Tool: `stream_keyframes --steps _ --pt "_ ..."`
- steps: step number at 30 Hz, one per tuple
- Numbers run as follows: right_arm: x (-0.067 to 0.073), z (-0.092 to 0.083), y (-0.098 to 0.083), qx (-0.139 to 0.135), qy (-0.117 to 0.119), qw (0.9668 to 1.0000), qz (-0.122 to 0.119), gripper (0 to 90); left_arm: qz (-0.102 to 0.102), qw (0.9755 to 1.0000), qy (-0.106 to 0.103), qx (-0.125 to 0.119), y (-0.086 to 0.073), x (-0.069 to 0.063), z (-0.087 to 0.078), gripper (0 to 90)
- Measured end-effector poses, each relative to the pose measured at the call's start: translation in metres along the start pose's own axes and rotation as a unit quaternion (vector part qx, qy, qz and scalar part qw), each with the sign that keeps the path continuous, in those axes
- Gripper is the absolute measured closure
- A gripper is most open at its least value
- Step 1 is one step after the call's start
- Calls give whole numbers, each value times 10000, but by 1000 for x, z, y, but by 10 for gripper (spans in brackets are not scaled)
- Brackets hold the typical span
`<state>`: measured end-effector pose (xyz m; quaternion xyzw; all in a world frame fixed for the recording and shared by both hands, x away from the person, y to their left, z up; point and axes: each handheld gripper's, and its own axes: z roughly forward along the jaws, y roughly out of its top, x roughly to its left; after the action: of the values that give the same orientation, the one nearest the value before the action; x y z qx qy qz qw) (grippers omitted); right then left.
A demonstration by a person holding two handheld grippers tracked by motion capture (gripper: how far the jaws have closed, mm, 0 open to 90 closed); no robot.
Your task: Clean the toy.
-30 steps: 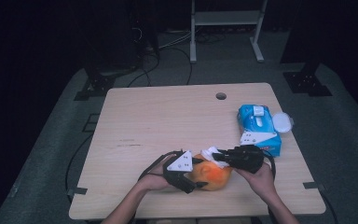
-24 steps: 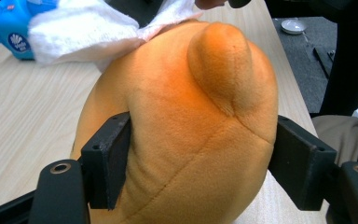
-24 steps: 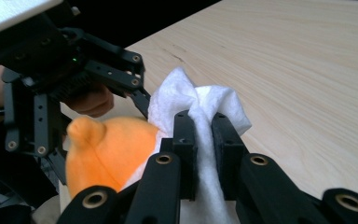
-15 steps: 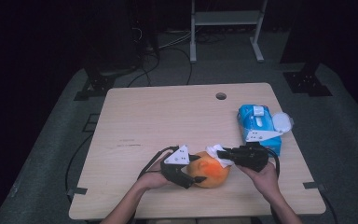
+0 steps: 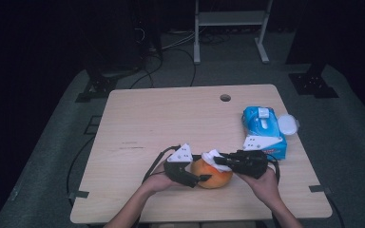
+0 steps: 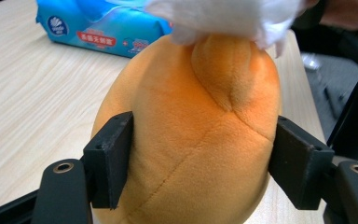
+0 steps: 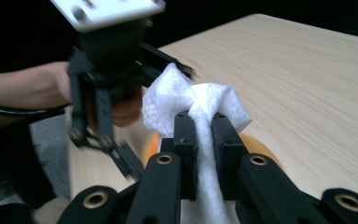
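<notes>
orange plush toy, white wipe atop

A blue pack of wipes lies near the right edge of the wooden table, with a round white lid just beside it. The table has a small round hole near its far edge. Behind the table, black cables lie on the grey floor by a white stand.

In the left gripper view, the white tissue was cut off by the top edge. The orange plush toy hid the table behind the jaws. The blue wipes pack ahead was partly cropped.
</notes>
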<state>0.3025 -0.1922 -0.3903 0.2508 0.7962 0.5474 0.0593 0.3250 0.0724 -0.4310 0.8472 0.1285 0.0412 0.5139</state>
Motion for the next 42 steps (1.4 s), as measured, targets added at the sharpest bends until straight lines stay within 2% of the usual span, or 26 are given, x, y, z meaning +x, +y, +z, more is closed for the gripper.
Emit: stream_keyframes --steps 4,7,10,12,15,19,24,27,29,32,34,37,40,42 --pt "-14 -6 -8 23 -252 9996 127 815 -247 9996 -93 -94 -4 9 -5 289" --pt "-26 -11 -14 -22 -397 9987 328 814 -300 9993 -155 -134 -7 13 -8 289" --pt "-38 -15 -20 -67 -522 9971 546 813 -248 9994 -198 -101 -8 13 -10 288" --pt "-43 -17 -24 -129 -449 9965 690 814 -280 9994 -187 -111 -10 15 -11 287" --pt "-44 -17 -26 -88 -458 9964 706 815 -403 9990 -156 -150 -11 18 -14 287" --pt "-42 -17 -25 -97 -363 9967 725 815 -477 9986 -148 -193 -13 20 -15 285" --pt "-33 -17 -18 -243 -236 9977 583 814 -609 9978 -118 -247 -14 24 -16 285" --pt "-32 -15 -18 -182 -256 9981 521 814 -686 9972 -120 -280 -14 25 -16 285" --pt "-34 -15 -20 -145 -270 9977 608 814 -699 9971 -114 -275 -13 24 -15 281" --pt "-30 -14 -18 -135 -311 9981 511 814 -618 9977 -105 -246 -10 20 -12 266" --pt "-25 -12 -15 -141 -228 9987 423 814 -585 9979 -78 -248 -8 17 -9 266" --pt "-13 -3 -9 -56 -185 9997 172 814 -448 9988 -28 -186 -4 12 -5 266" --pt "-1 3 -1 -103 -53 9999 9 814 -408 9990 -10 -186 -3 9 -3 265" --pt "3 5 1 -55 -104 9999 -109 814 -314 9993 -10 -211 -3 8 -3 242"
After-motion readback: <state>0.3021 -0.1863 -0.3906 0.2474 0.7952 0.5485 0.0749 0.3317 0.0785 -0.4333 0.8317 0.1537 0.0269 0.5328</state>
